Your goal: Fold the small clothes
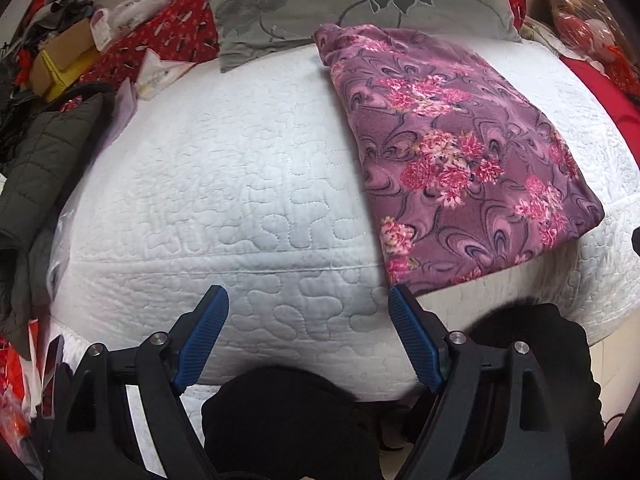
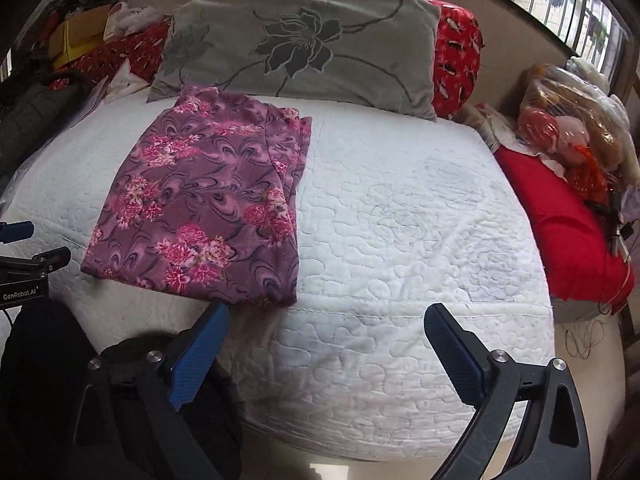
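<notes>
A purple garment with pink flowers (image 1: 460, 152) lies folded flat on the white quilted mattress (image 1: 224, 184); in the right wrist view it (image 2: 200, 200) lies left of centre. My left gripper (image 1: 308, 304) is open and empty at the mattress's front edge, its right finger close to the garment's near corner. My right gripper (image 2: 326, 320) is open and empty at the front edge, its left finger just below the garment's near hem. The left gripper's tip (image 2: 16, 232) shows at the far left of the right wrist view.
A grey flowered pillow (image 2: 304, 48) lies at the head of the mattress, with red patterned bedding (image 2: 456, 60) behind. A dark quilted jacket (image 1: 44, 160) and boxes (image 1: 64, 60) sit left. A red cushion (image 2: 560, 232) and plastic bags (image 2: 568, 120) sit right. My dark-clothed knees (image 1: 288, 420) are below.
</notes>
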Demonstrator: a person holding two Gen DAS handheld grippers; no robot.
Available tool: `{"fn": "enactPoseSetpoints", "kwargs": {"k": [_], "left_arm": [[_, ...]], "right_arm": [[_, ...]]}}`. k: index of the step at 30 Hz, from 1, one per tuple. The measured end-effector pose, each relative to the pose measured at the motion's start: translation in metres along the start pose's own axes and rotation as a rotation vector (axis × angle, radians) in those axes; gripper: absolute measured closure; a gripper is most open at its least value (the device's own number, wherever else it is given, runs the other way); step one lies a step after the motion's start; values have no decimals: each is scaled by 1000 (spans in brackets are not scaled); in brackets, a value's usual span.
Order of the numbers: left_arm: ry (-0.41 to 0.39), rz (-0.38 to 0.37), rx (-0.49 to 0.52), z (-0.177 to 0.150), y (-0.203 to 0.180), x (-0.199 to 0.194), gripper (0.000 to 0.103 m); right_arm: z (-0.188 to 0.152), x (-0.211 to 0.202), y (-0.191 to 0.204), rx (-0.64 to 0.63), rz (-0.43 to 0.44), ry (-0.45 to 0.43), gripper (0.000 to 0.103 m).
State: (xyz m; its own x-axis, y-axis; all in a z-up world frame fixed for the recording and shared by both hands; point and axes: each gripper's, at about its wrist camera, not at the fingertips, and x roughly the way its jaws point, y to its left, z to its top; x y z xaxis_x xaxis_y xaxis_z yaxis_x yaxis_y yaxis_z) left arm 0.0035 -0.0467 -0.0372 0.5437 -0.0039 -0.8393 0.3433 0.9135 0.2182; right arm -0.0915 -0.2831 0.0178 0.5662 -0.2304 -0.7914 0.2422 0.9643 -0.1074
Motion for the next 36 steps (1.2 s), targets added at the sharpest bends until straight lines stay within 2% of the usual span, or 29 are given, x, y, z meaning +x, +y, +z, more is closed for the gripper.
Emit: {"fn": "enactPoseSetpoints", "kwargs": {"k": [8, 17, 26, 32, 36], "left_arm": [[-62, -12, 27, -2, -10, -18, 20], [-88, -53, 32, -8, -17, -32, 20], [-105, -91, 11, -8, -14, -39, 20], [-111, -107, -9, -9, -8, -41, 20], [-121, -123, -13, -8, -8, -45, 20]], "right_arm": [[-7, -19, -6, 69, -16, -49, 3], [-11, -37, -7, 83, -56, -95, 2], [-12, -40, -3, 126, -39, -97, 2], [-11, -36, 6, 111, -46, -66, 2], [-12, -40, 6, 99, -49, -74, 2]]}}
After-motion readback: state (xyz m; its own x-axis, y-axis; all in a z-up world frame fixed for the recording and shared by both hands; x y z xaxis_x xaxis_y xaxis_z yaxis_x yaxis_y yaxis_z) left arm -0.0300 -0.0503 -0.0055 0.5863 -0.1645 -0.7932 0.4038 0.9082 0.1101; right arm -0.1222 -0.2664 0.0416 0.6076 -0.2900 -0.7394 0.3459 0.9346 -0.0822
